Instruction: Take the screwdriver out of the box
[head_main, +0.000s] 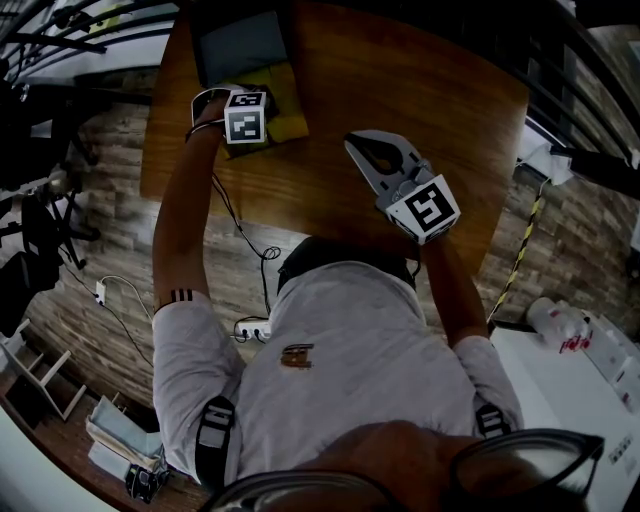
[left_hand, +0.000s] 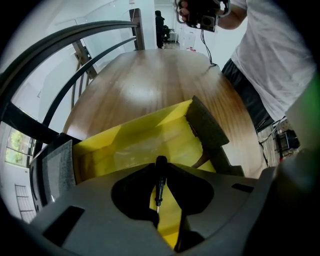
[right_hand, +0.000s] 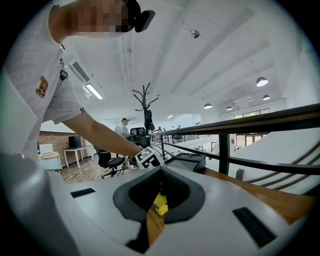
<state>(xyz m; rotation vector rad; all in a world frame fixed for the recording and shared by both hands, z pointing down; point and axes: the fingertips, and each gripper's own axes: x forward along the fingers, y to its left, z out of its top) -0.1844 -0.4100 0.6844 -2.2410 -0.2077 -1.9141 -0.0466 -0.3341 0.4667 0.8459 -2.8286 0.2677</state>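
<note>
A yellow box (head_main: 288, 112) lies open on the wooden table (head_main: 410, 80), its dark lid (head_main: 238, 45) folded back beyond it. My left gripper (left_hand: 160, 164) points straight down into the yellow box (left_hand: 130, 145), shut on a small black screwdriver (left_hand: 159, 182). Its handle sits pinched at the fingertips and its thin shaft runs back between the jaws. In the head view only this gripper's marker cube (head_main: 246, 116) shows above the box. My right gripper (head_main: 358, 143) hovers level over the table to the right of the box, jaws together and nothing held.
A grey foam-lined lid edge (left_hand: 207, 125) stands at the box's right side. Dark railings (left_hand: 75, 37) run along the table's far edge. Cables and a power strip (head_main: 252, 330) lie on the floor below. A white counter with bottles (head_main: 560, 325) is at the right.
</note>
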